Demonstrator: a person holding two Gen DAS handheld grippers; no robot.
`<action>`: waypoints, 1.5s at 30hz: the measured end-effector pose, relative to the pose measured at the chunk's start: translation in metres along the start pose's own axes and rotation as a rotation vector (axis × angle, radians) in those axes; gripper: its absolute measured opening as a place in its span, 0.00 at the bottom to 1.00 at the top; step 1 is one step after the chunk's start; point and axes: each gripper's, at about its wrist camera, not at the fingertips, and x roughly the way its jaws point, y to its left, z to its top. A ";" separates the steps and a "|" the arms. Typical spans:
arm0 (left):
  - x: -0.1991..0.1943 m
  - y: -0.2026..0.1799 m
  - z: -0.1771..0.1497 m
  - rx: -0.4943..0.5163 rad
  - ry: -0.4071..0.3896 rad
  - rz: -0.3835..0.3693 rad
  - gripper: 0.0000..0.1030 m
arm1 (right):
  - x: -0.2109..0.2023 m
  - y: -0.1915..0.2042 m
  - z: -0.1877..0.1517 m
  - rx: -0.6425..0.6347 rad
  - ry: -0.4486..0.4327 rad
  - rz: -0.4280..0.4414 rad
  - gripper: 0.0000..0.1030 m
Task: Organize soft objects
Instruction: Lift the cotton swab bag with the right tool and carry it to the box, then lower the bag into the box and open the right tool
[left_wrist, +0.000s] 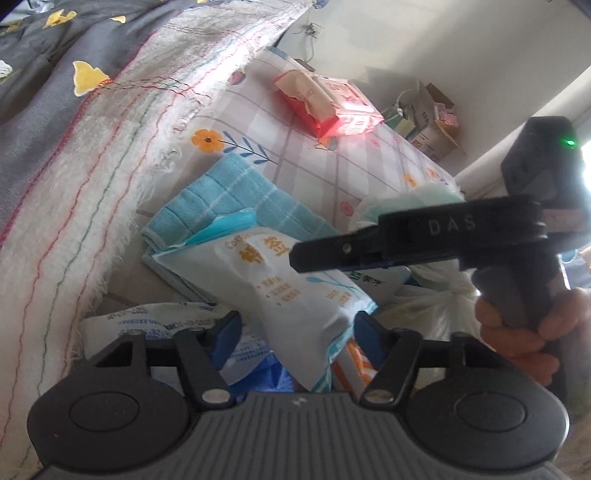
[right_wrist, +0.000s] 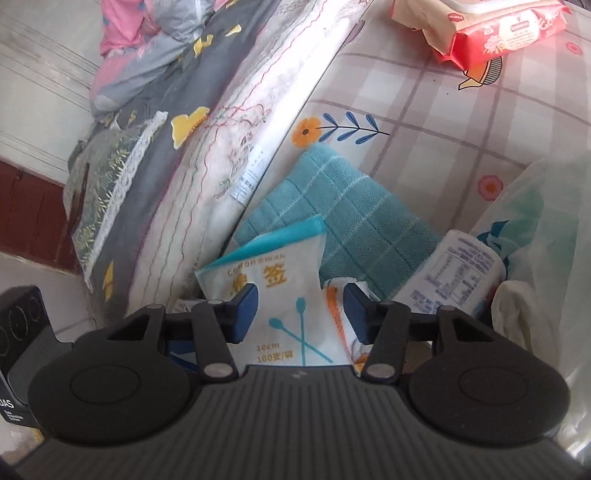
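A white cotton-swab packet (left_wrist: 280, 291) (right_wrist: 280, 288) with a teal top edge lies tilted on a folded blue towel (left_wrist: 229, 195) (right_wrist: 354, 206). My left gripper (left_wrist: 299, 332) stands open, its blue pads either side of the packet's lower end, and a gap shows at the left pad. My right gripper (right_wrist: 301, 314) hangs open over the same packet, its left pad in front of the printing. From the left wrist view one finger (left_wrist: 332, 251) of the right gripper crosses the packet. A hand (left_wrist: 517, 332) holds that gripper.
A red tissue pack (left_wrist: 325, 99) (right_wrist: 491, 33) lies further off on the checked sheet (left_wrist: 332, 162). A rolled white and grey quilt (left_wrist: 110, 184) (right_wrist: 221, 147) walls the left side. A white plastic bag (left_wrist: 436, 302) (right_wrist: 535, 221) and a labelled white pack (right_wrist: 454, 273) crowd the right.
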 end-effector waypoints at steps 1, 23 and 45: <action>0.000 0.000 0.000 0.000 -0.006 0.012 0.57 | 0.001 0.002 0.000 -0.005 0.003 -0.005 0.50; -0.082 -0.085 -0.030 0.269 -0.188 -0.026 0.27 | -0.107 0.002 -0.069 0.073 -0.209 0.199 0.34; 0.046 -0.350 -0.038 0.698 -0.022 -0.359 0.26 | -0.320 -0.202 -0.226 0.418 -0.676 0.017 0.34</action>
